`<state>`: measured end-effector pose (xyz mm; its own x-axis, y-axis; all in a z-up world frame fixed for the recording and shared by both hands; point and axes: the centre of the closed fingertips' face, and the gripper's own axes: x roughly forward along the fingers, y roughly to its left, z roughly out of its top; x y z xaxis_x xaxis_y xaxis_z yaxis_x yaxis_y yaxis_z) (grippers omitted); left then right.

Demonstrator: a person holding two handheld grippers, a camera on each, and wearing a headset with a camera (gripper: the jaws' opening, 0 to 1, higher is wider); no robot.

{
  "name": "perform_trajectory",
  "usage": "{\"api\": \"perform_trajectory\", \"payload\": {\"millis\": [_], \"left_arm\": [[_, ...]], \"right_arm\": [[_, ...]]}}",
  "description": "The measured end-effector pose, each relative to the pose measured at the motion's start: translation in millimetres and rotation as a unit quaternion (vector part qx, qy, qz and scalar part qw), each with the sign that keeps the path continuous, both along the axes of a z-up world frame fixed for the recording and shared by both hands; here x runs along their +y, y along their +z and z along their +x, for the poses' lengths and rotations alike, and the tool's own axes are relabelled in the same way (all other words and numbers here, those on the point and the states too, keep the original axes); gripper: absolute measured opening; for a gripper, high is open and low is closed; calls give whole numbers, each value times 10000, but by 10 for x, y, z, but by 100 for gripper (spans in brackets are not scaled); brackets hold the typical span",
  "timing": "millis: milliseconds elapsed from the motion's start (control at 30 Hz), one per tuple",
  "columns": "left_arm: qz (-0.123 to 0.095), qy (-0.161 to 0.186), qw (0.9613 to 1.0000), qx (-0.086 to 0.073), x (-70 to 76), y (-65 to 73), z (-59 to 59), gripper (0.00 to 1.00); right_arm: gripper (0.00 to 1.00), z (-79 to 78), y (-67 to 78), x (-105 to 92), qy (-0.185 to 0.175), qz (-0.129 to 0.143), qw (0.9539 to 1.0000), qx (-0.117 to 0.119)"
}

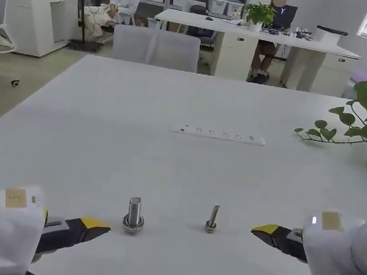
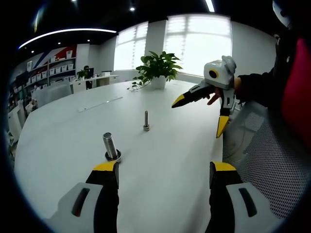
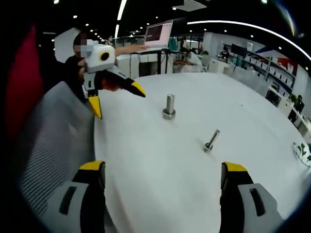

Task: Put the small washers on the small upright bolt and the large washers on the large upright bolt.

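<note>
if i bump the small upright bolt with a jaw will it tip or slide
Likely tips: the small bolt is tall and thin, standing on a narrow base. Once down, its round shank would probably roll on the smooth white table. It looks like rigid metal.

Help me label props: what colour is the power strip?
White; the power strip shows best in the head view.

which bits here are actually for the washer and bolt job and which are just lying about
For the job:
large upright bolt
small upright bolt
left gripper and right gripper, both open and empty

Lying about:
power strip
plant at the table's edge
chairs at the far side
</note>
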<state>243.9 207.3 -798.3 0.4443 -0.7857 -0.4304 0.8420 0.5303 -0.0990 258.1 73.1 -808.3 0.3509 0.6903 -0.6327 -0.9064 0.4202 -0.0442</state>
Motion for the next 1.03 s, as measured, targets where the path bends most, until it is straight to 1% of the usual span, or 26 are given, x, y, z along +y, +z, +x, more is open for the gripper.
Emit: {"api": "perform_trajectory", "payload": {"millis": [100, 167, 367, 500, 633, 767, 1033], "left_arm": [[-24, 18, 10000, 7, 4, 3, -30, 76], [-20, 18, 10000, 26, 4, -6, -48, 76], [-69, 62, 9999, 60, 12, -7, -89, 76], [-56, 81, 9999, 91, 28, -31, -121, 76], [-77, 136, 9998, 114, 50, -35, -131, 76], [-83, 162, 9997, 131, 57, -49, -138, 76], [-59, 150, 9998, 154, 42, -50, -155, 76]], "right_arm": [[100, -34, 44, 2, -106, 142, 9998, -19], [100, -50, 44, -4, -165, 217, 9996, -17], [100, -124, -32, 18, -264, 348, 9990, 100], [100, -145, -88, 4, -295, 316, 9989, 179], [100, -152, -96, 3, -338, 345, 9986, 230], [100, -177, -111, 6, -323, 325, 9987, 241], [100, -176, -103, -28, -402, 336, 9984, 226]]}}
